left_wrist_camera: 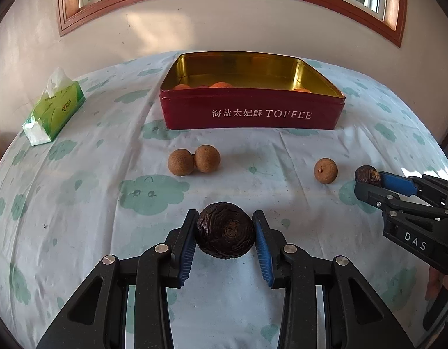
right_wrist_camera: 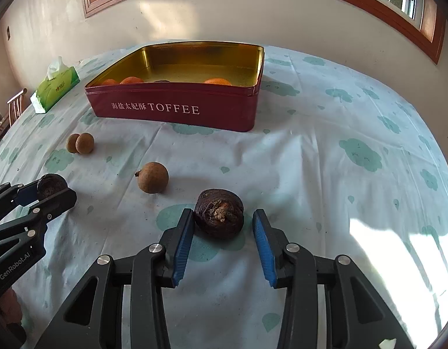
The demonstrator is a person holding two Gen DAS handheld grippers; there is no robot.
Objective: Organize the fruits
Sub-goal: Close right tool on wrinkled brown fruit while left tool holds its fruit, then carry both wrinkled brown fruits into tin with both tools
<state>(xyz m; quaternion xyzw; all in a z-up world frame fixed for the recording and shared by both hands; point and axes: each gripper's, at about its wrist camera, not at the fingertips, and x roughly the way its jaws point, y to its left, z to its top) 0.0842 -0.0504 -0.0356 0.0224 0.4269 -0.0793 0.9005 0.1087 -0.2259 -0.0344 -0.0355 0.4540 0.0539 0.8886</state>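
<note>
Several orange fruits (right_wrist_camera: pixel 218 81) already in red tin (left_wrist_camera: pixel 253 110), well ahead of my fingers. Left gripper (left_wrist_camera: pixel 225 232) clamped narrow on dark fruit (left_wrist_camera: pixel 225 234). Right gripper (right_wrist_camera: pixel 222 226) fingers straddle second dark fruit (right_wrist_camera: pixel 218 213), one side touching, other apart. Three brown fruits (left_wrist_camera: pixel 180 163) remain on table (left_wrist_camera: pixel 78 203), between fingers and tin.

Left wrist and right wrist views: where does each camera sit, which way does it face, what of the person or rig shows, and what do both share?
Left wrist: sits on the left gripper, angled down over the table at the tin; its pads press a dark fruit; the right gripper and fingers show at right.
Right wrist: sits on the right gripper, same heading; its left pad touches another dark fruit, the right stands clear; the left gripper shows at far left.
Shared: tin, tissue pack, three brown fruits, window.
</note>
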